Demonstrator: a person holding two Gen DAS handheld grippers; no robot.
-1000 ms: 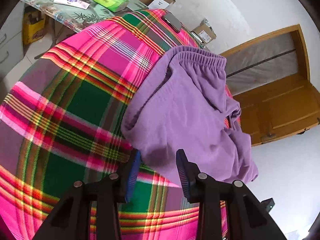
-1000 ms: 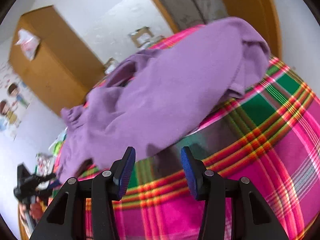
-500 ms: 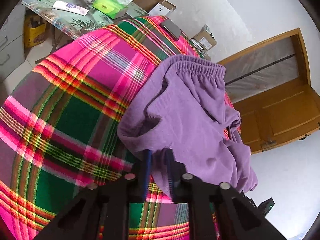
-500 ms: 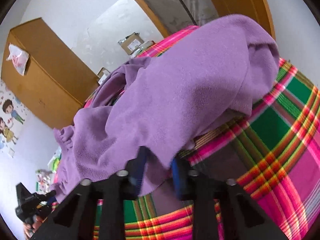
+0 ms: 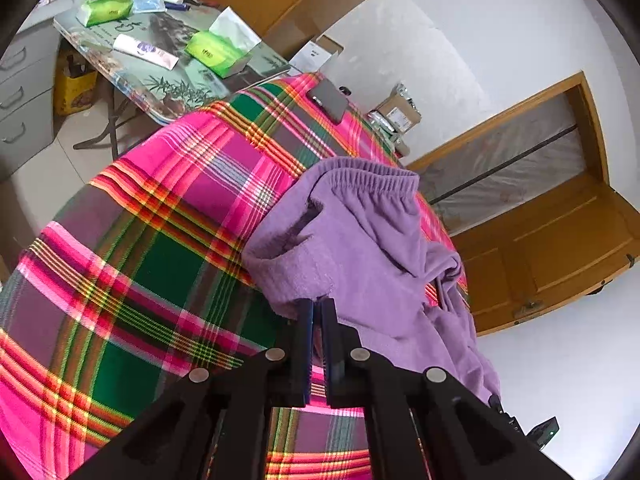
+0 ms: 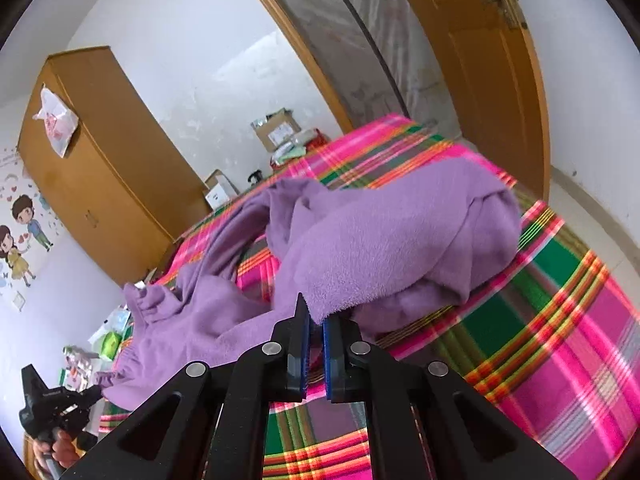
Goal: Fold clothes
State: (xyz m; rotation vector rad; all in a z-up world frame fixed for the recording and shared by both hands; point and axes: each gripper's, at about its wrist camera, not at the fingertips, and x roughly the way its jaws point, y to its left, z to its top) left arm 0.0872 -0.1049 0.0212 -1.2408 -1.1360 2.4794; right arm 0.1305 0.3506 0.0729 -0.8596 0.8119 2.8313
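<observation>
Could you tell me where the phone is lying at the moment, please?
In the left wrist view, the phone lies flat at the far edge of the plaid blanket, beyond the purple trousers and just right of the cluttered table.

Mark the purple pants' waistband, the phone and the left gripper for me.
purple pants (image 5: 372, 178), left wrist view, elastic waistband.
phone (image 5: 329, 101), left wrist view, screen centre.
left gripper (image 5: 316, 312), left wrist view, between fingertips.

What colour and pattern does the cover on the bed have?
The bed cover is a plaid, mostly bright pink with green squares and orange-yellow stripes. It shows best in the left wrist view.
</observation>
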